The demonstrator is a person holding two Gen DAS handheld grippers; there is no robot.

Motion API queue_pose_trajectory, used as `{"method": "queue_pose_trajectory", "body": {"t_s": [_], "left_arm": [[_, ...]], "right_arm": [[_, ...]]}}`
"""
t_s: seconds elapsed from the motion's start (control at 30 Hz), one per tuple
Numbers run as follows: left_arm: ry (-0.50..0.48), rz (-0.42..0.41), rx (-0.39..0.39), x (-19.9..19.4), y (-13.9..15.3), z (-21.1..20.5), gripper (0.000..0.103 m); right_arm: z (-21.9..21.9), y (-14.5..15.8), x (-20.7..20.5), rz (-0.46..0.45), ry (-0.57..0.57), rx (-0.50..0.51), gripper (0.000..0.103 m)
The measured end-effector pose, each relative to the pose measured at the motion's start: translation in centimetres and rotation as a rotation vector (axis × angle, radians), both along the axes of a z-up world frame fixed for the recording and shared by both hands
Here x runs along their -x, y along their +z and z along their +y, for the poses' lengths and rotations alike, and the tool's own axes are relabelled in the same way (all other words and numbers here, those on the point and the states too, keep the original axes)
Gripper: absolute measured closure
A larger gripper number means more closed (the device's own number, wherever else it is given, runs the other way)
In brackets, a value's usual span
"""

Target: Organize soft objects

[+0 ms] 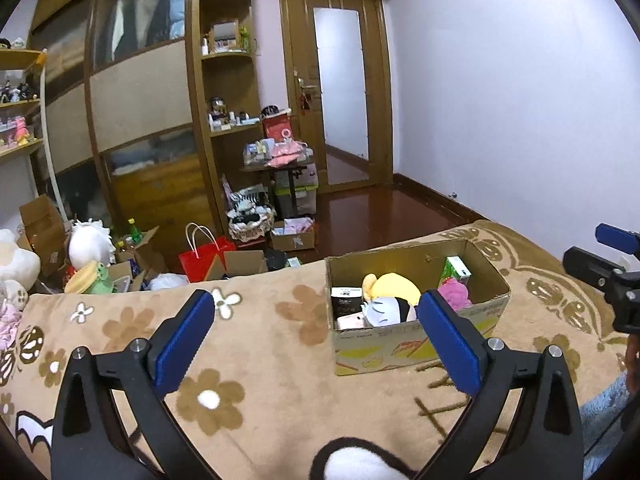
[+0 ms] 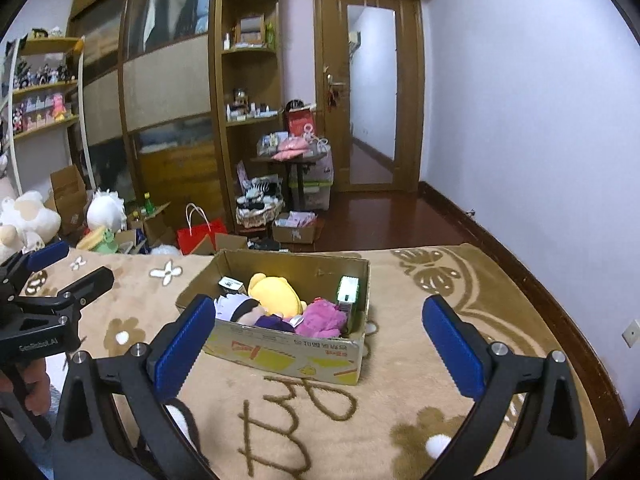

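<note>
An open cardboard box (image 1: pixel 416 350) (image 2: pixel 288 354) stands on a tan flowered blanket (image 1: pixel 264 344) (image 2: pixel 400 384). Inside lie a yellow plush (image 1: pixel 394 285) (image 2: pixel 274 290), a pink plush (image 1: pixel 454 293) (image 2: pixel 322 318), a doll with white and black hair (image 1: pixel 386 310) (image 2: pixel 240 308) and small cartons. My left gripper (image 1: pixel 316 340) hovers open and empty in front of the box. My right gripper (image 2: pixel 316 344) is also open and empty, its jaws standing wide on either side of the box's front. A black-and-white plush (image 1: pixel 356 460) (image 2: pixel 182 420) lies on the blanket below the grippers.
Beyond the blanket's far edge the floor holds a red paper bag (image 1: pixel 204 254) (image 2: pixel 200 232), open cartons, a wicker basket (image 1: pixel 251 222) (image 2: pixel 258 208) and white plush toys (image 1: pixel 90 242) (image 2: pixel 105 209). A wooden wardrobe, shelves and a mirrored door stand behind. A hand (image 2: pixel 34 384) holds the left gripper.
</note>
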State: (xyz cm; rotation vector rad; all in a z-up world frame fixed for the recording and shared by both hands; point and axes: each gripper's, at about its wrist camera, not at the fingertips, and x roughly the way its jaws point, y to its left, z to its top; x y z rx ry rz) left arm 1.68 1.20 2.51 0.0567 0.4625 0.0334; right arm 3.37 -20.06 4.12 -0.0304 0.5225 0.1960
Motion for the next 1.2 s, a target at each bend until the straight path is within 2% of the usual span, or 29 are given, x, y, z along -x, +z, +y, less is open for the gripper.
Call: {"method": "queue_pose_trajectory", "body": {"t_s": [0.2,0.4,0.93,1.2], "left_arm": [[-0.001,-0.014,0.012,2.0,0.0,0.5,0.002],[-0.016,-0.025,0.021,2.9,-0.2,0.5,0.002],[-0.003,0.042,0.033,1.5,-2.1,0.8,0.002],[-0.011,0.055,0.013,1.3,-2.5,0.5,0.002]], "right_arm": [[-1.0,0.6,2.9,-0.023,-0.025,-0.005,0.0],[-1.8,0.4,4.1,-0.024,-0.049,-0.015,0.0],[-2.0,-1.0,3.0,0.019,-0.054,-0.013,0.0],[-1.7,-1.4,2.9,0.035,-0.047,0.0,0.0]]}}
